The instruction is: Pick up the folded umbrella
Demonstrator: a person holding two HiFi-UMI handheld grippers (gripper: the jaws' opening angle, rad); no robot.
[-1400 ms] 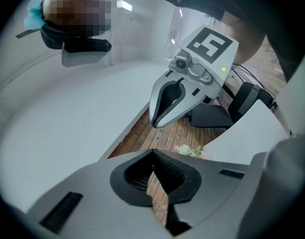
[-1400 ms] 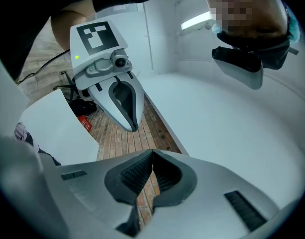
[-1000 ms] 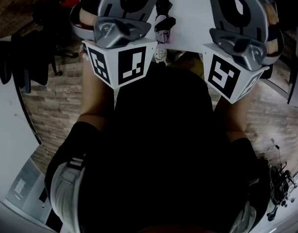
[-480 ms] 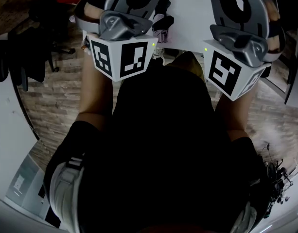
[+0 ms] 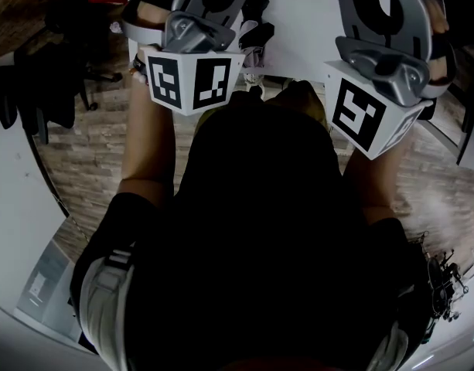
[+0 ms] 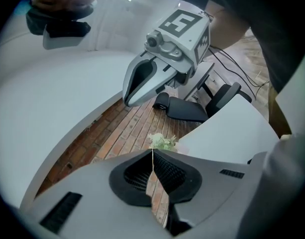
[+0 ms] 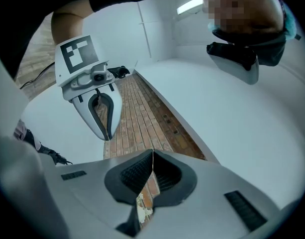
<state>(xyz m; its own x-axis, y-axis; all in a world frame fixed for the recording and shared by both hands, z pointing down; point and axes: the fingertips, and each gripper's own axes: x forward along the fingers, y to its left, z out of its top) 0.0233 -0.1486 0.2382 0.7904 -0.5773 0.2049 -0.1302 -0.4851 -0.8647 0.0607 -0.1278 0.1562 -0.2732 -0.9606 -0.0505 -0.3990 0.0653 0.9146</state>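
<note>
Folded umbrella (image 5: 252, 37) is the target, and it appears to be the dark-and-pale bundle lying on the big white table (image 5: 302, 22) at the top of the head view, right between the two grippers. Neither one is touching it, and too little of it shows to say which way it points.

Under everything runs the brick floor (image 5: 90, 153), with more white table tops curving round it on both sides. The person's dark shirt (image 5: 260, 230) fills the middle of the head view, with both forearms reaching up toward the table.

On to the tools. The left gripper (image 6: 152, 152) has its jaws pressed together into a thin seam, with nothing between the ribbed pads. It's the same on the right gripper (image 7: 152, 153): jaws closed tip to tip, empty, and only brick showing behind them. The two are held side by side, each in the other's camera.

As for the smaller things, a black office chair (image 6: 189, 109) stands on the floor beyond the left gripper. A small pale green clump (image 6: 162, 142) shows just past the left jaw tips, by the table corner, and I can't make out what it is.
</note>
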